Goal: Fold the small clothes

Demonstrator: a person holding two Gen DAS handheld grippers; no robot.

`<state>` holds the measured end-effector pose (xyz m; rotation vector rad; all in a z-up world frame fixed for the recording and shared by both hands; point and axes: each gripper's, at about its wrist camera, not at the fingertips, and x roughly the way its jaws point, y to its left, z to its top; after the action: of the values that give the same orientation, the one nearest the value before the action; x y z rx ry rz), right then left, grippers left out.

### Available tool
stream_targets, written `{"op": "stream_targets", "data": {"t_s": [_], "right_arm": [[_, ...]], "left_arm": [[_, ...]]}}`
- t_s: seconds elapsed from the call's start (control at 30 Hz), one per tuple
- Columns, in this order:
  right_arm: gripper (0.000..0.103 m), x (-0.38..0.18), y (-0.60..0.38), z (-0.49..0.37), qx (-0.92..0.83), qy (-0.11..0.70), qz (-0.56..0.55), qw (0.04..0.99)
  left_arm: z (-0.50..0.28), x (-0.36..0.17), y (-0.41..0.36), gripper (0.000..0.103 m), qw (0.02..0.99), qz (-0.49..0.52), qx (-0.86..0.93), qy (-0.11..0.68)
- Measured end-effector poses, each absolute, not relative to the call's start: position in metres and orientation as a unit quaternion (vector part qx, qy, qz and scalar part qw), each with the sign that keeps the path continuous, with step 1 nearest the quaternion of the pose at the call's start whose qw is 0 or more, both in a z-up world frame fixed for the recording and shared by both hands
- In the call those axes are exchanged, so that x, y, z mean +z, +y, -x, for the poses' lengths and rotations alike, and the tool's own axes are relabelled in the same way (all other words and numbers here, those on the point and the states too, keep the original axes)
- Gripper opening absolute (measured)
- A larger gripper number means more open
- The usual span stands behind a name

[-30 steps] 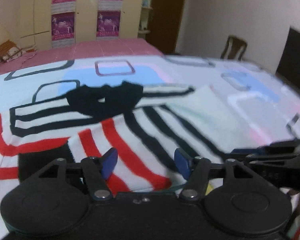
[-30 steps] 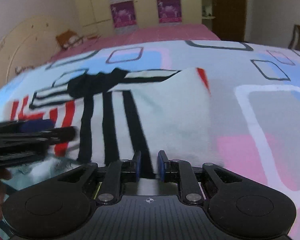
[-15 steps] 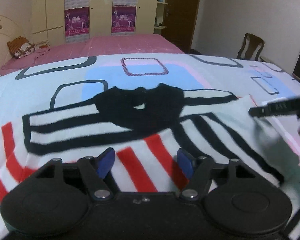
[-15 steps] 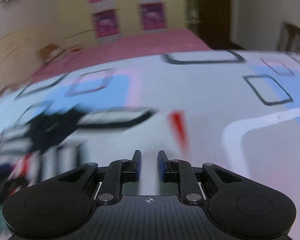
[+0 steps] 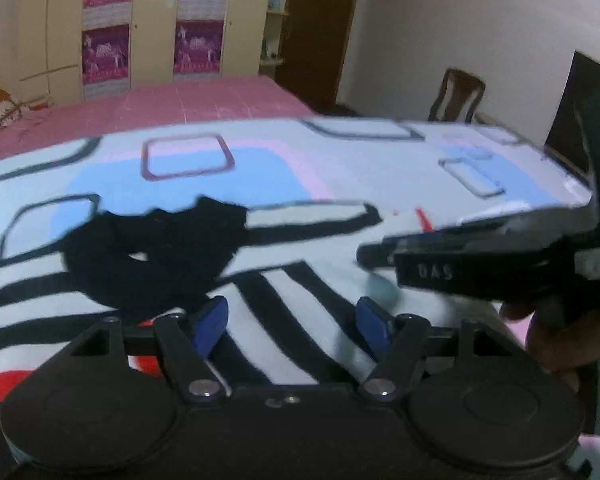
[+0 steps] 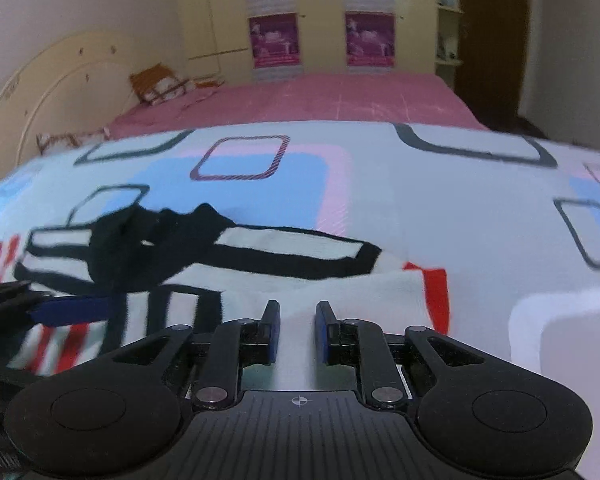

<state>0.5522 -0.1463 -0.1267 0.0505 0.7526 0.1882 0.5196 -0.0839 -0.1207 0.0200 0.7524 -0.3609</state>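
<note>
A small white shirt [image 5: 300,288] with black and red stripes and a black collar [image 5: 152,252] lies on the patterned bed cover; it also shows in the right wrist view [image 6: 284,272]. My left gripper [image 5: 292,320] is open and empty, low over the striped middle of the shirt. My right gripper [image 6: 297,330] has its jaws a narrow gap apart over the shirt's plain white part, with nothing between them. The right gripper's body [image 5: 480,264] crosses the left wrist view at the right. The left gripper's blue finger [image 6: 72,310] shows at the left of the right wrist view.
The bed cover [image 6: 440,208] with blue, pink and grey squares spreads around the shirt. A pink bed [image 6: 308,100] lies behind, with a wardrobe [image 6: 320,16] and a headboard [image 6: 52,92]. A chair [image 5: 456,96] stands at the far right.
My right gripper has swung back leftward over the shirt's white right part. My left gripper has shifted right over the shirt, from the red stripes to the black ones.
</note>
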Motion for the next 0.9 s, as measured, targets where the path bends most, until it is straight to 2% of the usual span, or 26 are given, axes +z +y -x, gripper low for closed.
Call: {"op": "stream_targets", "data": {"t_s": [0.23,0.27,0.33,0.43,0.57,0.67,0.77,0.87,0.9], "right_arm": [[0.018,-0.141,-0.223,-0.582,0.012,0.396,-0.083,0.914],[0.018,-0.141,-0.225,-0.581,0.017,0.398,-0.086,0.913],[0.018,-0.131,-0.220,-0.569,0.016,0.394,-0.065,0.917],[0.018,-0.111,-0.208,-0.536,0.039,0.365,-0.059,0.928],[0.017,-0.135,-0.182,-0.510,0.049,0.405,-0.024,0.913],[0.017,-0.122,-0.175,-0.497,0.036,0.402,-0.026,0.914],[0.017,-0.109,-0.167,-0.466,0.038,0.383,-0.021,0.923],[0.017,-0.129,-0.153,-0.451,0.040,0.419,-0.019,0.907],[0.017,-0.134,-0.148,-0.445,0.036,0.409,-0.011,0.912]], "left_arm": [[-0.529,-0.135,-0.055,0.074,0.918,-0.035,-0.146,0.368],[-0.530,-0.132,-0.054,0.071,0.917,-0.032,-0.146,0.369],[-0.521,-0.119,-0.054,0.070,0.924,-0.035,-0.136,0.356],[-0.492,-0.104,-0.047,0.077,0.932,-0.031,-0.140,0.333],[-0.484,-0.128,-0.042,0.077,0.913,-0.042,-0.120,0.387],[-0.473,-0.117,-0.033,0.071,0.921,-0.025,-0.104,0.375],[-0.450,-0.111,-0.013,0.073,0.934,-0.005,-0.083,0.347],[-0.444,-0.128,0.005,0.075,0.924,0.005,-0.074,0.375],[-0.442,-0.130,0.005,0.076,0.928,-0.005,-0.082,0.364]]}}
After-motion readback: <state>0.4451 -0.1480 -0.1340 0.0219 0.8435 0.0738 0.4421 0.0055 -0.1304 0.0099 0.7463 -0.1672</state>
